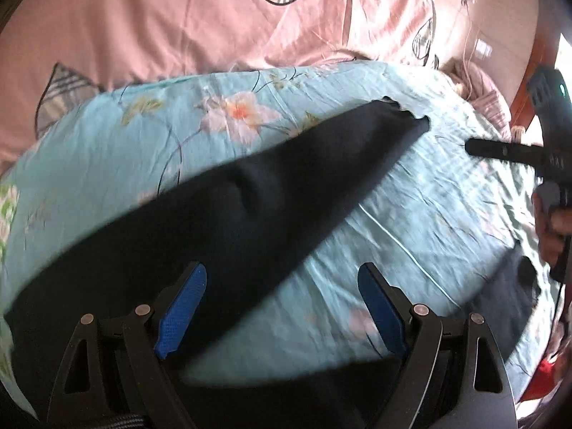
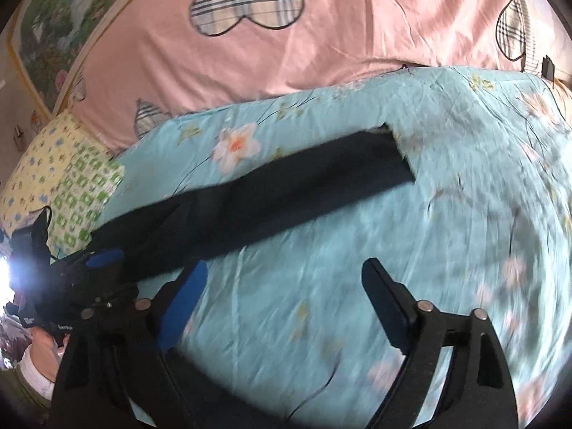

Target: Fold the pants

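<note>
Black pants (image 1: 250, 193) lie stretched in a long band across the turquoise floral sheet (image 1: 411, 214), one leg running away to a hem at the far right, the wider end down near me at the left. I've got my left gripper (image 1: 282, 307) low over that near end, jaws spread wide, blue pads (image 1: 182, 314) on either side; dark cloth sits under the left finger, but I see nothing pinched between them. From the right wrist view, my right gripper (image 2: 286, 304) hangs over bare sheet just beside the leg's near edge, jaws wide apart, holding nothing. The left gripper shows there too, at the far left, on the pants' end. Beyond the sheet, a pink quilt (image 2: 321, 35) with plaid hearts; a yellow-green pillow (image 2: 71, 178) at left. Both views are motion-blurred.
</note>
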